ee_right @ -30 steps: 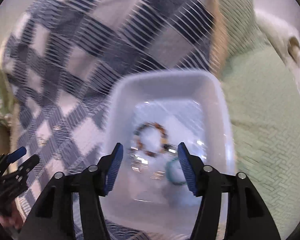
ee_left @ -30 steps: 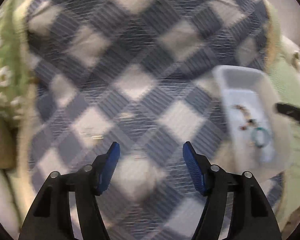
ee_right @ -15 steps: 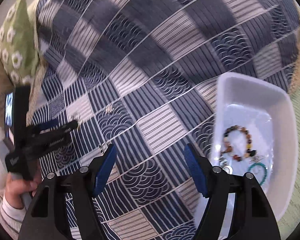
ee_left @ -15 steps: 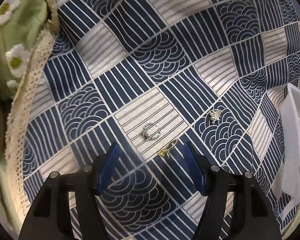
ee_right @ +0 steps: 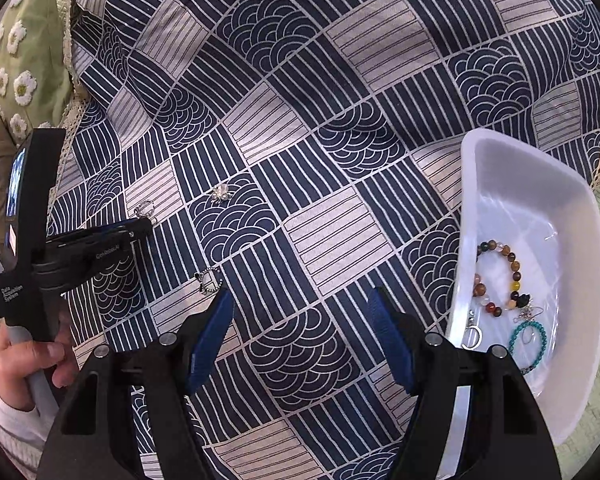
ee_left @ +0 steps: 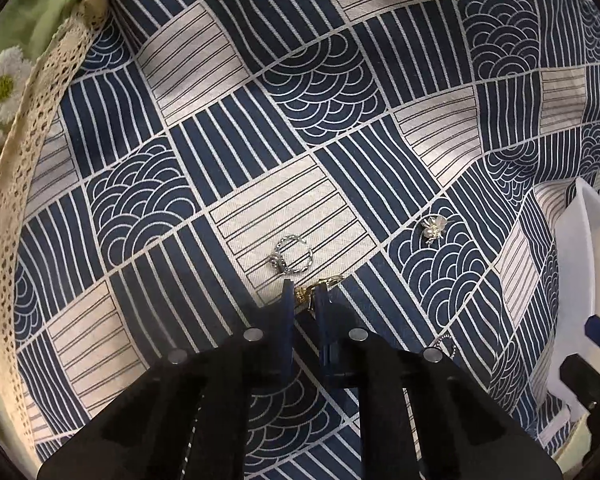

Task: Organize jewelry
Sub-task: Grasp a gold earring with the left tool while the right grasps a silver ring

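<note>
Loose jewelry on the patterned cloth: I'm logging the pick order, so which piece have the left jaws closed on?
The small gold clasp-like piece, pinched in the left gripper. The silver twisted ring lies just beyond it and the pearl bee brooch farther right, both untouched.

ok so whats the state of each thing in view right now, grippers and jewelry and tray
left hand-held gripper: shut on gold earring
gold earring: pinched, on the cloth
silver ring: loose on the cloth
bee brooch: loose on the cloth
black-and-silver charm: loose on the cloth
right hand-held gripper: open, holding nothing
white tray: holds beaded bracelet and turquoise bracelet
</note>
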A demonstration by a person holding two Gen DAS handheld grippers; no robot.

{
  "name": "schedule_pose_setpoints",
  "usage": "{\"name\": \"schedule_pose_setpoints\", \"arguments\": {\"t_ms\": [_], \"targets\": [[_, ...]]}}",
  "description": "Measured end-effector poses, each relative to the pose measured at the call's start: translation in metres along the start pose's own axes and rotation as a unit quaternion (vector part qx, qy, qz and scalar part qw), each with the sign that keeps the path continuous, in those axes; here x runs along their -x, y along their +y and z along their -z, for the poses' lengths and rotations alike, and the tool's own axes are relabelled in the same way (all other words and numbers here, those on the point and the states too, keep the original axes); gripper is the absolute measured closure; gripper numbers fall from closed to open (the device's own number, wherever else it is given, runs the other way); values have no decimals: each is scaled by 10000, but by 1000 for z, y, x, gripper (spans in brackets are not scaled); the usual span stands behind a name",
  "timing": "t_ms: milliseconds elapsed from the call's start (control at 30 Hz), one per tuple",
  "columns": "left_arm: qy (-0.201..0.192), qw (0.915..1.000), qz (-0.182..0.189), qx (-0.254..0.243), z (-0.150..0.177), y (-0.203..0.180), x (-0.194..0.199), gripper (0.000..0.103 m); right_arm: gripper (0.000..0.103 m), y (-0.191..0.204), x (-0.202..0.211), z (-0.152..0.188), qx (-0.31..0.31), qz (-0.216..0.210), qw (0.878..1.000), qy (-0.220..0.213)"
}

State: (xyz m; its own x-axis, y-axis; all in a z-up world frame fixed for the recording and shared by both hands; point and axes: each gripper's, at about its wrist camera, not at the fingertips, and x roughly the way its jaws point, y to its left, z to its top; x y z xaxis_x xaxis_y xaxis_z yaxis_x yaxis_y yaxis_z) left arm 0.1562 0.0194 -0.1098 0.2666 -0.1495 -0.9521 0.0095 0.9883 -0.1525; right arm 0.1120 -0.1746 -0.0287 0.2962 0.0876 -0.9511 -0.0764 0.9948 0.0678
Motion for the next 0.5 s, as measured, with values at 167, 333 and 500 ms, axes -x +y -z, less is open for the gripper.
{"name": "schedule_pose_setpoints", "arguments": {"t_ms": [167,333,500], "targets": [[-44,10000,-23,-25,3,1,5,95,34,9,-8,1,-115,-257,9996,-79],[-105,9999,24,74,4,9,18,96,34,25,-25,0,-264,-582,9979,-132],[-114,9996,4,242,11,17,28,96,34,46,-46,0,-52,-313,9994,-164]]}}
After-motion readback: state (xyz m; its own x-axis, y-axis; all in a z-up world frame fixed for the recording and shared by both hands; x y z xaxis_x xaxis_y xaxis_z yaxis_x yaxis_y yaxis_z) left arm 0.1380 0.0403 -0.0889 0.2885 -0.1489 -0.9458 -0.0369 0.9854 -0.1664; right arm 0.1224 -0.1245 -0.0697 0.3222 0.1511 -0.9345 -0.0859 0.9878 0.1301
